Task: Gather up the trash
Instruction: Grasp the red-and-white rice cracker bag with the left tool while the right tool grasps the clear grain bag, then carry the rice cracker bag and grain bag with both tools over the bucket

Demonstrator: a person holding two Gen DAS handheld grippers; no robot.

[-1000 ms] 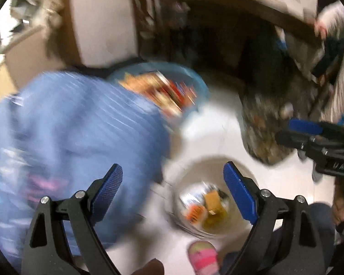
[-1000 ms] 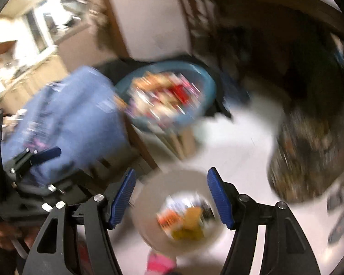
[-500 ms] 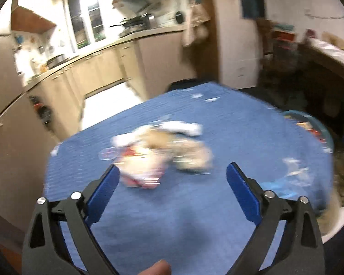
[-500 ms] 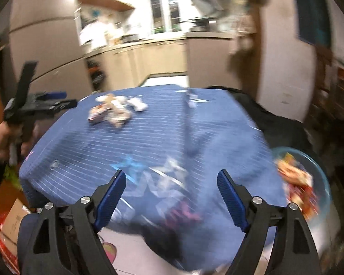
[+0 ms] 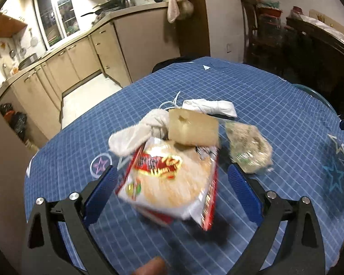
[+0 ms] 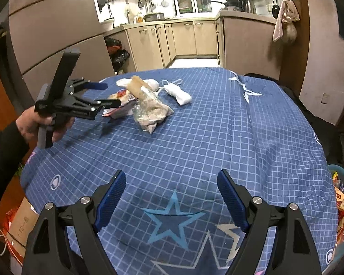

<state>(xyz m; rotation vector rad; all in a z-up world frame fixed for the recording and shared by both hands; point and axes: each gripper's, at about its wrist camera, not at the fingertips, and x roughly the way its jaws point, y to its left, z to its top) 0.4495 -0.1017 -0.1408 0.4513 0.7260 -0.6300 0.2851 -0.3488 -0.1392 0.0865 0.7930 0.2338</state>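
The red-and-white snack wrapper (image 5: 169,178) lies low in the centre of the left wrist frame, front of a trash heap on the blue checked counter (image 5: 275,105): cardboard piece (image 5: 193,129), white cloth (image 5: 137,133), clear bag (image 5: 247,146). The step looks like reaching for the wrapper. The left tongs (image 5: 172,183) have just been opening; they straddle it wide, pads apparently not pressing. Next: lower and close. The right tongs (image 6: 172,199), lower centre, gape empty over bare cloth.
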